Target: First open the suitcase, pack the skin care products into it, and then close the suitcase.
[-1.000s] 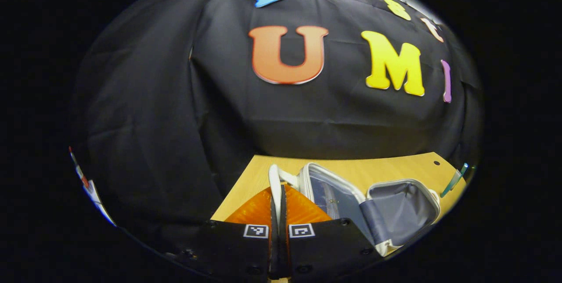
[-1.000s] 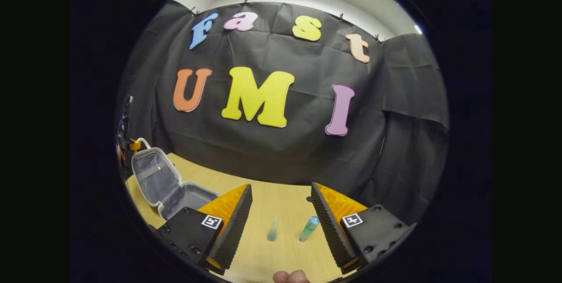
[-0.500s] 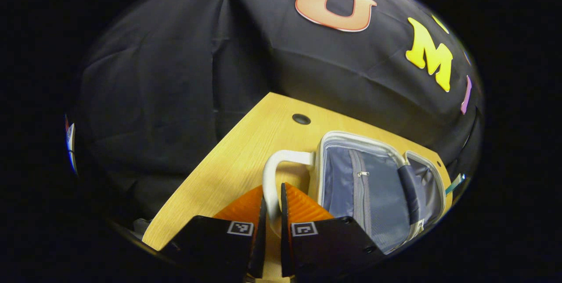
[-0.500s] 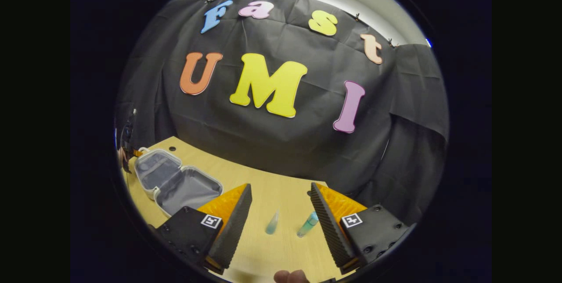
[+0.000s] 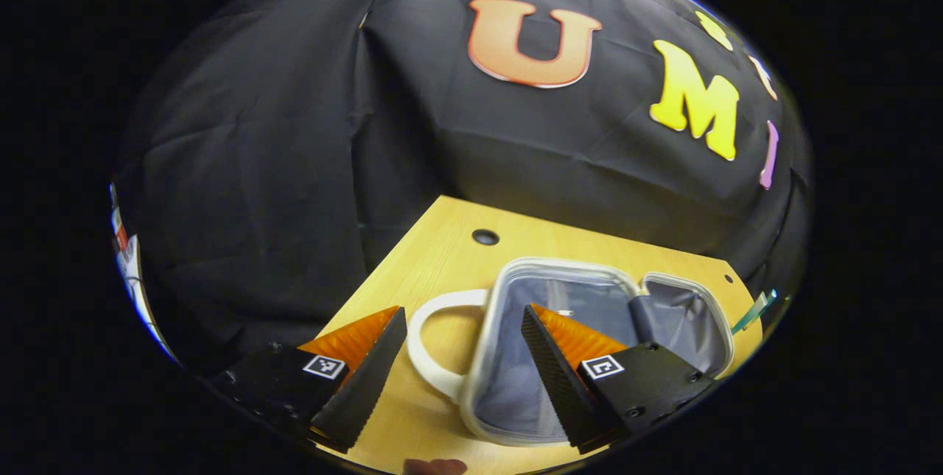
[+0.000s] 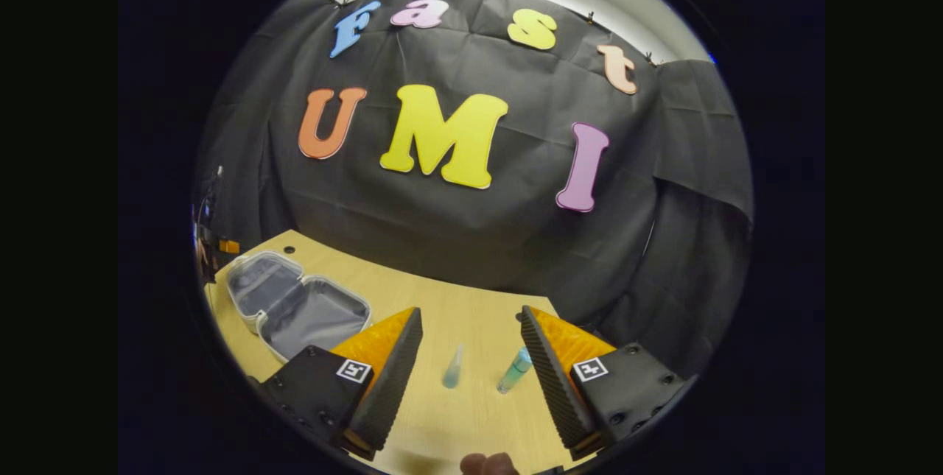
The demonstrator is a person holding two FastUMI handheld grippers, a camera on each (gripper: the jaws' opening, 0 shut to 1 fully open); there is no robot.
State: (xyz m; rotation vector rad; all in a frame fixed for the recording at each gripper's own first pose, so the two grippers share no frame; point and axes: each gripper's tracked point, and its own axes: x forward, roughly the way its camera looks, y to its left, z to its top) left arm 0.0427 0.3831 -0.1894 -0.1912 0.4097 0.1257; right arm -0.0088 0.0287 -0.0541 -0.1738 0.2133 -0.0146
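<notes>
Suitcase [image 5: 589,328] lies open flat near the tabletop's [image 5: 442,239] left edge, its handle [image 5: 431,339] between the left gripper's [image 5: 464,357] spread jaws; right gripper [image 6: 471,364] likewise agape over two seemingly far-pointing bottles [image 6: 453,368].

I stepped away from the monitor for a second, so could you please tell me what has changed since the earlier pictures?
The left claw let go of the suitcase's white handle and now stands open above it. The suitcase went from half raised to lying fully open and flat on the table. The right claw stayed open over the two small bottles, which have not moved.
</notes>
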